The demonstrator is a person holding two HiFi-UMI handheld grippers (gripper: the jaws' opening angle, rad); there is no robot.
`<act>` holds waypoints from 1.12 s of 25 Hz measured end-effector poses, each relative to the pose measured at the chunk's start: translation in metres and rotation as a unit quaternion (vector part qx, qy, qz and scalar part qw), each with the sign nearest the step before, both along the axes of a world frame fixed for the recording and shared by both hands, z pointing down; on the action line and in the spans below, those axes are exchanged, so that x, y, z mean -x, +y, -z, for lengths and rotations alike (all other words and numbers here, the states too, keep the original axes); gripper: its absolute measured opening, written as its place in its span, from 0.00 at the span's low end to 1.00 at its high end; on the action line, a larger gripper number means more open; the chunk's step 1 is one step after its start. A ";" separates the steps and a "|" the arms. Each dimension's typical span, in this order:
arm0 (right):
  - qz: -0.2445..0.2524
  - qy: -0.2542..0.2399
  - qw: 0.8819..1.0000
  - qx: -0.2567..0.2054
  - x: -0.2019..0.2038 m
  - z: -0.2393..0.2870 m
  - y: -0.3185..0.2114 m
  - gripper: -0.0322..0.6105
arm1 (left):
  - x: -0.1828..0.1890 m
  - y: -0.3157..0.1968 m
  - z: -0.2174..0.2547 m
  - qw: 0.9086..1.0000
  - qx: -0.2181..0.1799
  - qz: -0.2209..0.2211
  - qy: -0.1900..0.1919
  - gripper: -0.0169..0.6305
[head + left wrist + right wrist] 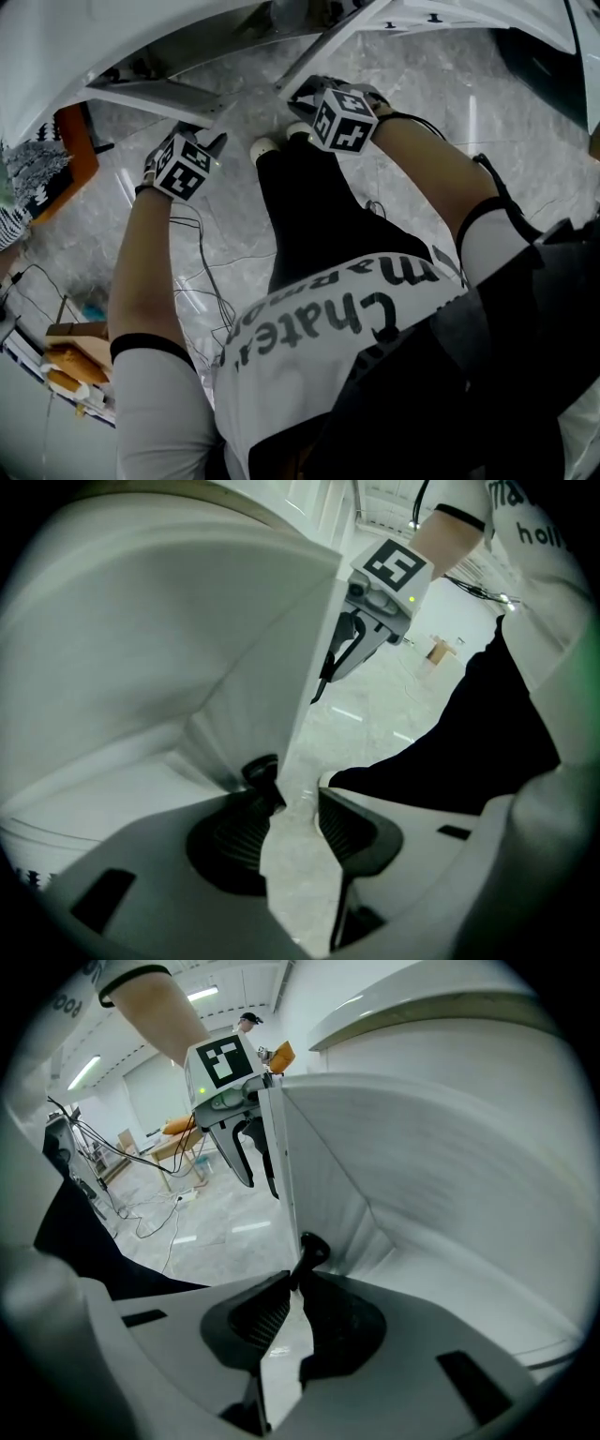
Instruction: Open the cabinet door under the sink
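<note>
Along the free edge of the door (403, 1185), the right gripper (298, 1274) pinches it between nearly closed jaws, and the edge runs straight away from them. Beside it, the left gripper (298, 803) has its jaws spread. A white edge (291, 742) lies at their left side, with floor (300, 883) showing through the gap. Whether both edges belong to one door I cannot tell. The door looks ajar, and only the right hand, I judge, can swing it wider.
</note>
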State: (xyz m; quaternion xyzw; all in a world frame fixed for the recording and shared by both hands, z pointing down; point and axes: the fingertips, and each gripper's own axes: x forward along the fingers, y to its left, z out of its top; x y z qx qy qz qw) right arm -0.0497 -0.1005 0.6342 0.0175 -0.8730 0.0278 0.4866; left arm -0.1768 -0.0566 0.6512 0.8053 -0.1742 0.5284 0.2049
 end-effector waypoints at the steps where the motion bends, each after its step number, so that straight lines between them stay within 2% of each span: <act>1: 0.001 0.001 1.000 -0.001 -0.002 0.000 0.000 0.11 | -0.001 0.000 0.000 1.000 0.000 0.000 -0.001 0.24; 7: 0.011 0.007 1.000 -0.005 -0.012 0.000 0.006 0.11 | 0.000 0.004 0.000 1.000 0.003 0.005 -0.004 0.24; 18: 0.021 0.027 0.999 -0.003 -0.035 -0.002 0.021 0.11 | 0.005 0.014 -0.001 0.999 0.019 -0.008 -0.026 0.24; 28: 0.045 0.038 0.998 0.000 -0.053 -0.002 0.031 0.11 | 0.009 0.019 0.000 0.999 0.023 -0.018 -0.030 0.24</act>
